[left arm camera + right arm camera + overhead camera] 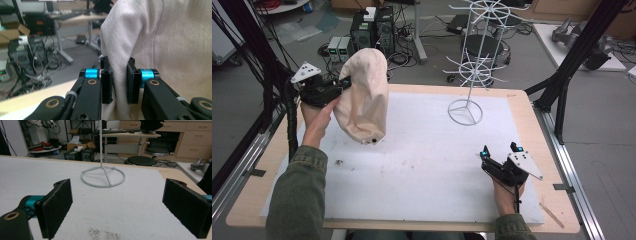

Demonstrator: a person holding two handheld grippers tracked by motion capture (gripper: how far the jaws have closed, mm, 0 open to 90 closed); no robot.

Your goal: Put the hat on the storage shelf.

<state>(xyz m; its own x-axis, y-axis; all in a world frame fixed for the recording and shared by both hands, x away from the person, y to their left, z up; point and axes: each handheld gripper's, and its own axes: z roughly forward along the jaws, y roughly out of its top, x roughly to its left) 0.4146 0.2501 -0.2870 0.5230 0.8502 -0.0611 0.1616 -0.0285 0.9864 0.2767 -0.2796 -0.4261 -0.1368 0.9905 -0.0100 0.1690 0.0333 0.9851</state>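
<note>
From the high view, the left gripper (343, 82) holds a cream cloth bag (363, 95) up off the white mat (427, 160), near the table's far left edge; the bag hangs down from the pinch, its lower end just above the mat, a dark spot showing at the bottom. The white wire stand (472, 65) rises at the far middle of the table, well apart from the bag. The right gripper (502, 152) rests low over the mat at the near right, jaws spread, holding nothing. The step in hand looks like carrying the bag toward the stand's arms — so the lift should keep the bag's bottom clear of the mat and travel level, without swinging.

In the left gripper view, the black jaws are clamped together on a fold of the cloth bag (160, 42), the fabric bunching between the pads (107, 85). The bite takes only a thin pleat near the jaw tips — a firm, steady squeeze matters here, since a loose weave like this can slide out if the hand jerks.

In the right gripper view, the two jaws stand wide apart with bare mat between them, and the base ring of the wire stand (103, 178) lies straight ahead. This gripper is well placed to steady the stand or catch the bag's free side when it arrives.
</note>
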